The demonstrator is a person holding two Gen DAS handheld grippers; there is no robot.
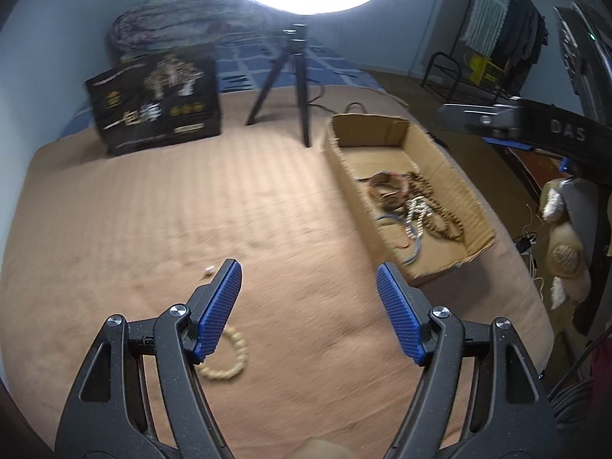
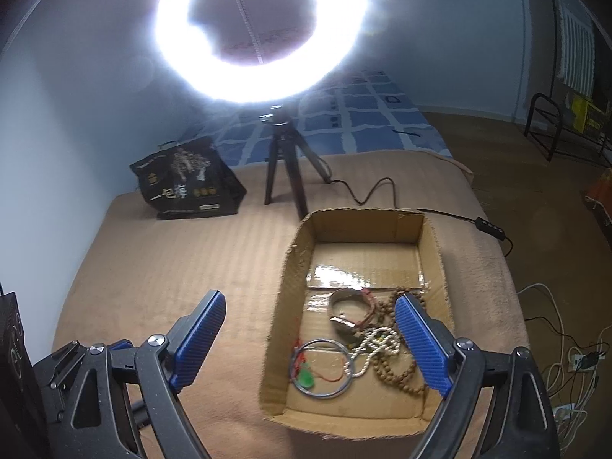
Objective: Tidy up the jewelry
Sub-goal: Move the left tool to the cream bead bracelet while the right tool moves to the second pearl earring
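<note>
Both the left gripper (image 1: 309,279) and right gripper (image 2: 310,313) hang spread, holding nothing. One cream bracelet (image 1: 229,359) lies on open blanket (image 1: 153,210); one cardboard box (image 2: 290,267) sits near the bed's edge.

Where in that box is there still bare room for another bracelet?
The far half of the cardboard box, past the watch, is bare. The near half is crowded with brown beads, white beads and a metal ring.

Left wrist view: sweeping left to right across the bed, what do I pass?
Black printed bag → cream bead bracelet lying on the blanket by the left gripper → ring light tripod → cardboard box holding the jewelry pile.
</note>
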